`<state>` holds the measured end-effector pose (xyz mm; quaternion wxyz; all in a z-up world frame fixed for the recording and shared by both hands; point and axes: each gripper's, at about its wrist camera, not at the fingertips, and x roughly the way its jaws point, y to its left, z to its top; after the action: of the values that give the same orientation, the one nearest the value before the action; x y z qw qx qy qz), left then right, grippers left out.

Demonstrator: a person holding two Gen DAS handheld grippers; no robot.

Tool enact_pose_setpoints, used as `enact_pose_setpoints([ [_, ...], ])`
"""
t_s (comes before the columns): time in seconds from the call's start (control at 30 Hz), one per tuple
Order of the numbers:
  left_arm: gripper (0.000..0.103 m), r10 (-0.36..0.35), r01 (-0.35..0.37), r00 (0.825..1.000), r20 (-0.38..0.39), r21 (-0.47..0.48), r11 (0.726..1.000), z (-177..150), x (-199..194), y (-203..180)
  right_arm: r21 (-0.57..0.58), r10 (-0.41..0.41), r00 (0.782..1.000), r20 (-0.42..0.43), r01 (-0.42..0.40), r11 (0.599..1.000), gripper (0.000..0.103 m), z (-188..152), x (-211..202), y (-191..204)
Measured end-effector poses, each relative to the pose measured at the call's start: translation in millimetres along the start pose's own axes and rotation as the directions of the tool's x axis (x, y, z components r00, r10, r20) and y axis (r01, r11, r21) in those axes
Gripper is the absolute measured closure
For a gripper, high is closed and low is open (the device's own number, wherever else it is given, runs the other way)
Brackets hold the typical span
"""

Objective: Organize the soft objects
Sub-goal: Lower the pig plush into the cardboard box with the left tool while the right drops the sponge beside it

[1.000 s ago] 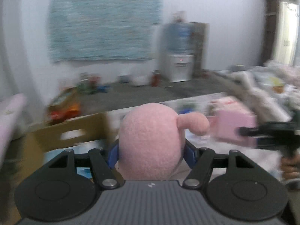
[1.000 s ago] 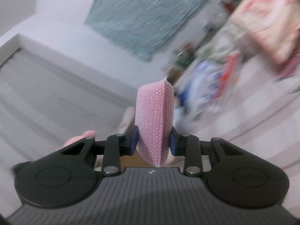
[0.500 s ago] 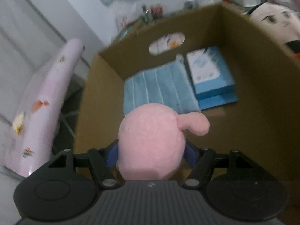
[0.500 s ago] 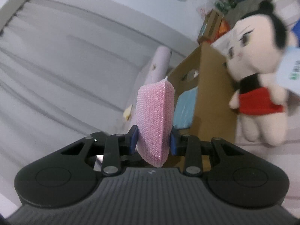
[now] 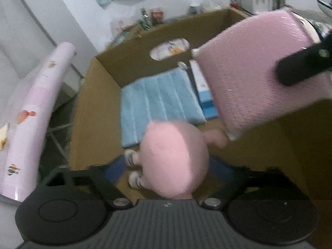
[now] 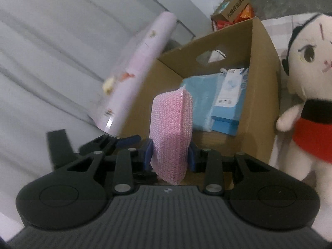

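Observation:
My left gripper (image 5: 172,171) is over the near end of an open cardboard box (image 5: 93,108). Its jaws stand wide apart, and a pink plush toy (image 5: 176,161) sits blurred between them, no longer pinched. My right gripper (image 6: 170,151) is shut on a pink bubble-textured pad (image 6: 171,128), which also shows in the left wrist view (image 5: 255,70), held over the box's (image 6: 263,66) right side. A folded light blue towel (image 5: 159,101) and blue tissue packs (image 6: 230,101) lie on the box floor.
A big doll (image 6: 307,87) with black hair and a red dress stands against the box's right wall. A pink roll (image 5: 31,112) with printed figures leans left of the box. A smaller box (image 6: 232,10) of snacks sits on the floor behind.
The left jaws have opened and the pink plush has come loose, dropping toward the box floor. The right gripper has carried the pink pad in over the box.

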<state>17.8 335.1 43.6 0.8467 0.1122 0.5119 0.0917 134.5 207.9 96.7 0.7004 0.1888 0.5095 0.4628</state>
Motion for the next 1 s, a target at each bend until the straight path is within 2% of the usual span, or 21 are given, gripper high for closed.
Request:
enact_pose_setpoints([
  [0.03,0.042,-0.024,0.024,1.000,-0.008,-0.008,1.000,-1,3,1,-0.017,-0.018,1.000,-0.020,0.018,1.000,0.070,3,5,2],
  [0.1,0.042,-0.066,0.066,0.998,-0.009,-0.053,0.996,0,9,6,-0.040,-0.059,0.997,-0.059,0.057,0.998,0.070,6,12,4],
  [0.23,0.034,-0.059,0.061,0.998,0.017,-0.087,0.994,-1,6,13,-0.092,-0.147,0.983,-0.107,0.137,0.986,0.070,8,17,11],
  [0.4,0.033,-0.073,0.075,0.997,0.026,-0.107,0.991,-4,7,19,-0.137,-0.231,0.958,-0.173,0.209,0.968,0.070,11,24,18],
  [0.53,0.033,-0.061,0.066,0.997,0.043,-0.107,0.992,-4,5,17,-0.243,-0.357,0.911,-0.204,0.306,0.920,0.070,11,40,36],
  [0.7,0.033,-0.044,0.051,0.997,0.062,-0.118,0.992,-1,1,20,-0.364,-0.523,0.825,-0.215,0.429,0.827,0.070,9,70,59],
  [0.73,0.033,-0.038,0.046,0.997,0.068,-0.116,0.992,-1,0,19,-0.362,-0.537,0.815,-0.217,0.444,0.820,0.070,10,74,61],
  [0.77,0.033,-0.032,0.040,0.997,0.074,-0.115,0.993,-1,-1,19,-0.326,-0.512,0.824,-0.244,0.428,0.843,0.072,12,78,60],
  [0.83,0.034,-0.025,0.035,0.996,0.085,-0.115,0.993,-1,-2,18,-0.176,-0.433,0.841,-0.326,0.396,0.901,0.072,13,89,48],
  [0.93,0.033,-0.032,0.043,0.995,0.092,-0.123,0.992,-3,-2,19,-0.178,-0.458,0.828,-0.324,0.423,0.889,0.067,2,105,43],
  [0.97,0.033,-0.029,0.041,0.995,0.096,-0.124,0.991,-4,-2,20,-0.199,-0.476,0.820,-0.318,0.433,0.879,0.058,-2,107,43],
  [1.0,0.033,-0.025,0.037,0.995,0.099,-0.125,0.991,-4,-2,20,-0.220,-0.496,0.811,-0.311,0.447,0.867,0.053,-3,107,43],
])
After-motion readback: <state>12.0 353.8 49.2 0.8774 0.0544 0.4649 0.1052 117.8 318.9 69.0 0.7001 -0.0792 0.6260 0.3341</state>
